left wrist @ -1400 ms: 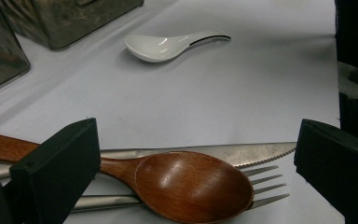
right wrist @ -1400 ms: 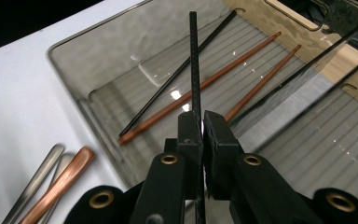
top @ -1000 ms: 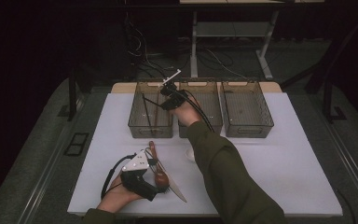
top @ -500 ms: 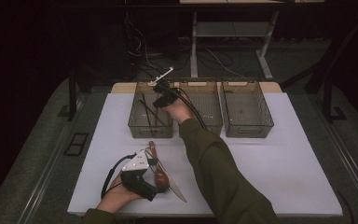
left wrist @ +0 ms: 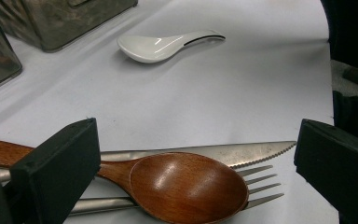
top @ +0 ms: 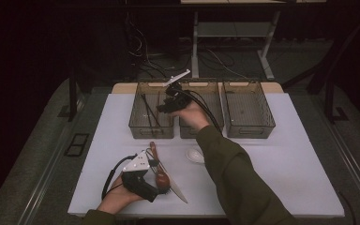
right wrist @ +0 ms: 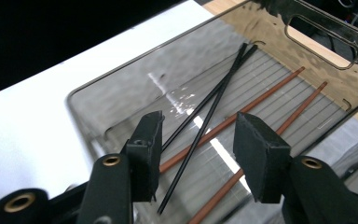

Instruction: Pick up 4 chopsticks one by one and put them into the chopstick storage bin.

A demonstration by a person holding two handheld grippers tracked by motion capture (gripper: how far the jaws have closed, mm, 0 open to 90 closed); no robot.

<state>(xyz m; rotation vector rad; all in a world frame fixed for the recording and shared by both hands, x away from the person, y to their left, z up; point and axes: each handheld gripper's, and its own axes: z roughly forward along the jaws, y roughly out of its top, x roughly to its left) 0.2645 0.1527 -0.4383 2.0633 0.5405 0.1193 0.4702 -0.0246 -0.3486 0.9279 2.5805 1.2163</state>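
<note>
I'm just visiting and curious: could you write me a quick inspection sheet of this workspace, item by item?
Surface: white table.
Job's things: black chopsticks and brown chopsticks lie in the left bin; wooden spoon, knife, fork stacked by the left gripper.
Clutter: white spoon.
Grippers: left open; right gripper open above the chopsticks, jaws just opening.
Cables: one trails from each gripper.
Surroundings: dark floor.

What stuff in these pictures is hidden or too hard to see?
- Fork: left gripper view, the wooden spoon lies over it, so just the prongs and some handle show.
- Knife: same view, the left tongs and the spoon cover its handle end.
- Chopsticks: right gripper view, the lower ends are cut off behind the right tongs.
- Middle bin: high view, the hand and cable hide its inside.
</note>
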